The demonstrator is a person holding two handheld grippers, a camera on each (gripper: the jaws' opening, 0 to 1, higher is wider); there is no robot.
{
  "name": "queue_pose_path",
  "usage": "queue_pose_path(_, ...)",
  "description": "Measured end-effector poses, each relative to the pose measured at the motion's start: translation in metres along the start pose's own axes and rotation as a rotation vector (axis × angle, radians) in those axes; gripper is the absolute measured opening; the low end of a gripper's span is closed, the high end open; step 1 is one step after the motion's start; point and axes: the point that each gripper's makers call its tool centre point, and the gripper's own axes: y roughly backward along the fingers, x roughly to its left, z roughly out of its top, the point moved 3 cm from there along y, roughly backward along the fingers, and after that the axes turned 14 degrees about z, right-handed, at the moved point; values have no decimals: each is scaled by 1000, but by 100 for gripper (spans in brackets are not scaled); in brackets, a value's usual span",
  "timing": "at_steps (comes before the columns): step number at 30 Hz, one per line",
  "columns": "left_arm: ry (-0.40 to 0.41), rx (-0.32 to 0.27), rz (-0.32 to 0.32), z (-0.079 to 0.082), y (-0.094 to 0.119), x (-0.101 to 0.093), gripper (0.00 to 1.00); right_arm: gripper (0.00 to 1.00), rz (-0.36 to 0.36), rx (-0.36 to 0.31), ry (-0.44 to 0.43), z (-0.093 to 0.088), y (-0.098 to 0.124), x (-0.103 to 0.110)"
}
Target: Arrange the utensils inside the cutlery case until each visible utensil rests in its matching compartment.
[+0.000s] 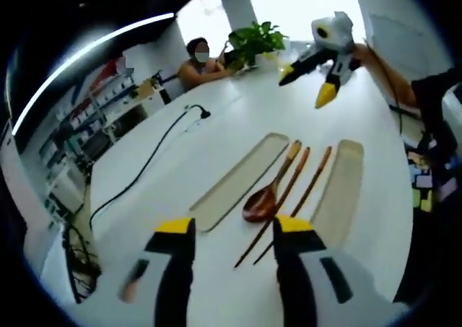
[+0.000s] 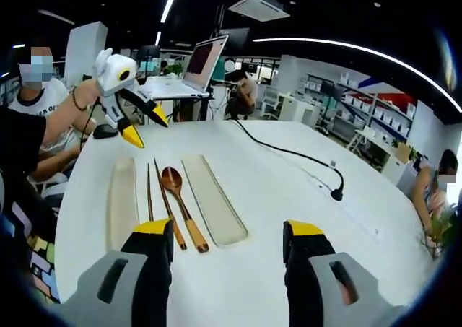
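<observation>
Nothing's packed yet: wooden spoon (image 1: 261,201) and chopsticks (image 1: 285,204) lie on the surface (image 1: 216,125) between both case halves (image 1: 240,181), fingers on both grippers released.

The room is bright; long ceiling lights (image 2: 339,47) glow, and a window (image 1: 303,6) is washed-out white. The white table (image 2: 274,190) shines softly; edges bend and blur.
</observation>
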Motion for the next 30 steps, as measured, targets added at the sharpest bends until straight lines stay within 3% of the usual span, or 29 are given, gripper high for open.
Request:
queue_pose_path(13,-171,116,-62,-10,-14,-8,37,55,69,62,-7,-15,-20,9)
queue_pose_path(15,-202,133,-87,-11,-16,-10,32,55,65,68,-24,-16,-23,8)
queue_pose_path(30,-301,263,-200,-31,-34,-16,26,41,154,147,34,-24,-45,21)
